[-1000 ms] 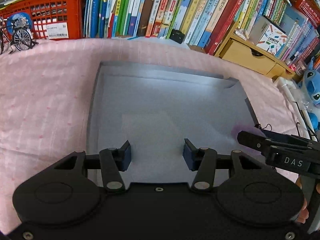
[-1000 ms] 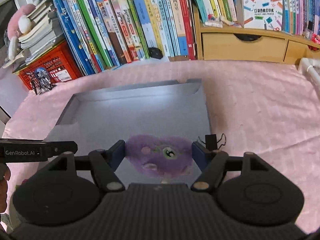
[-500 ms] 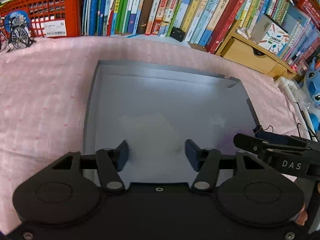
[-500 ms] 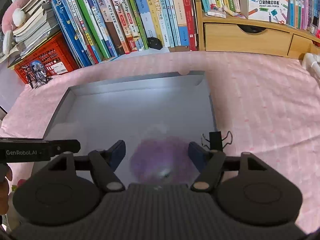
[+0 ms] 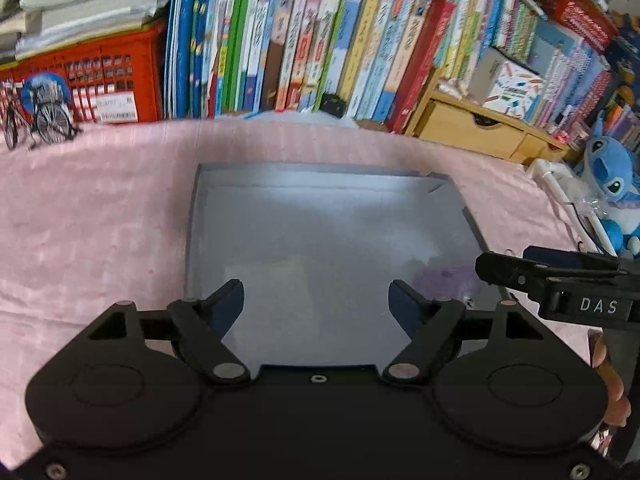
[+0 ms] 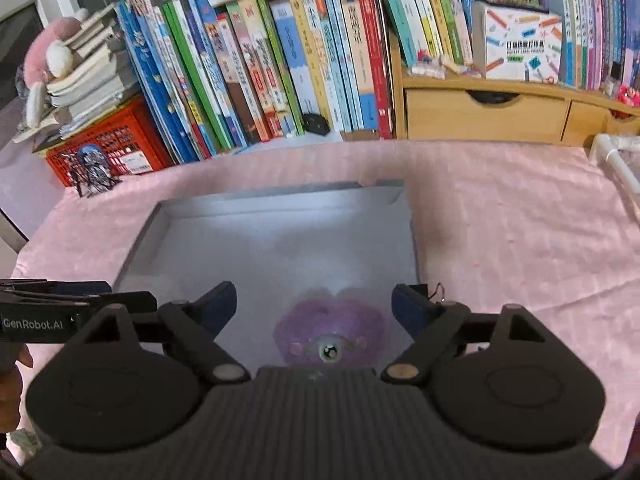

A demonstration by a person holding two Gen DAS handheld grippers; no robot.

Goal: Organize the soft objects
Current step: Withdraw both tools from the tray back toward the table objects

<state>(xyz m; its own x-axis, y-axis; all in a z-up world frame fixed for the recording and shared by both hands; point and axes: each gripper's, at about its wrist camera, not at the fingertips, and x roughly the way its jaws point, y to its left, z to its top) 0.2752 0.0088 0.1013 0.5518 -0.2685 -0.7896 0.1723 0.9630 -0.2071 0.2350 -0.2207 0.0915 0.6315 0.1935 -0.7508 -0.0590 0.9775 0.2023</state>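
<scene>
Books line the shelf behind a pink cloth spread over the worktop (image 6: 520, 220), and a shallow grey tray (image 6: 280, 200) sits in the middle of it. Inside, near the tray's front right corner, a purple plush toy (image 6: 332, 332) lies flat with its single eye facing up. The right tongs (image 6: 314, 308) hover directly above it, jaws opening, with the toy below the gap and neither pad pressing on it, so it looks released. The left tongs (image 5: 316, 300) are also opening over bare tray floor, with nothing between them; from there the toy (image 5: 444, 280) lies off to the right. The right hand is plainly nearer. A blue plush (image 5: 612, 184) sitting beyond the worktop's right edge seems a likely next pick.
</scene>
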